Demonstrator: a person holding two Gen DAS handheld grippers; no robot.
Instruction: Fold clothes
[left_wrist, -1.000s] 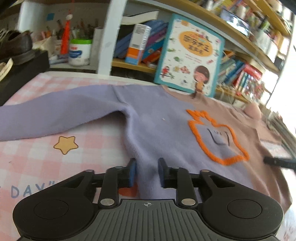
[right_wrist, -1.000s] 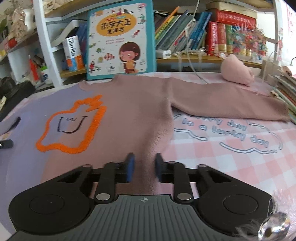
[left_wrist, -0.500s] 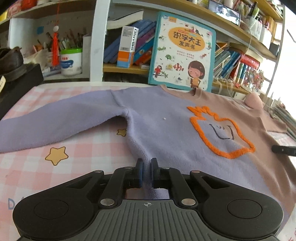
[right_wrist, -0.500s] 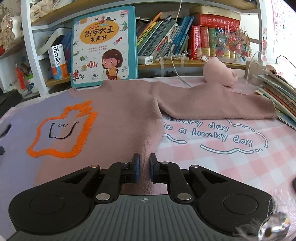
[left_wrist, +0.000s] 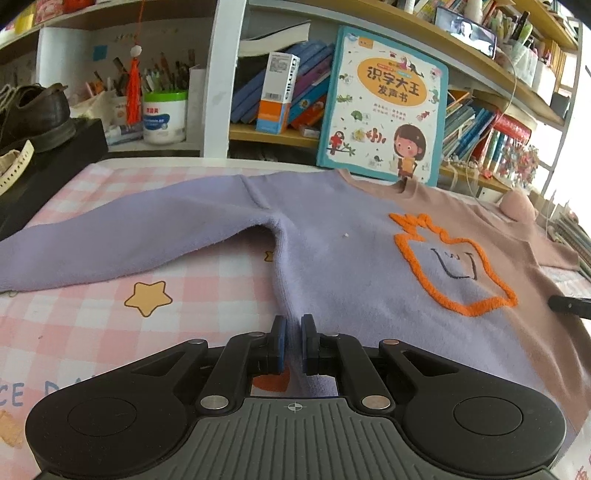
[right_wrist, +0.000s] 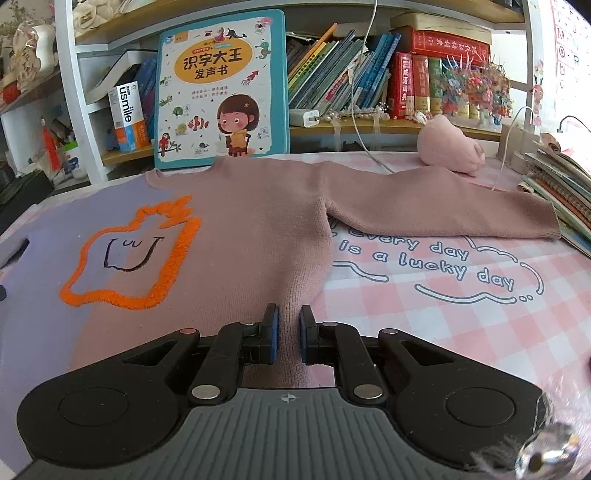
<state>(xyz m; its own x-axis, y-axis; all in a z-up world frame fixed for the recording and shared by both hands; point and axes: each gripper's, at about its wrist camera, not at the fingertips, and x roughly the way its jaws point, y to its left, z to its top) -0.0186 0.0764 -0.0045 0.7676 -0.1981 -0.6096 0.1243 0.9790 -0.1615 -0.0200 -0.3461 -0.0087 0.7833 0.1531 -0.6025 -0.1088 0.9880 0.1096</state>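
Now pinching the sweater (left_wrist: 332, 258) at its hem corners: left claw (left_wrist: 291, 328) on lilac, right claw (right_wrist: 288, 321) on pink. Lying lengthwise away toward the collar, flat on the table (right_wrist: 461, 314), calling for a fold away.

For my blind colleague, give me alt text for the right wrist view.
The right tongs pinch the near edge of a pink and lilac sweater spread flat on a pink checked tablecloth. A children's book leans against the bookshelf behind.
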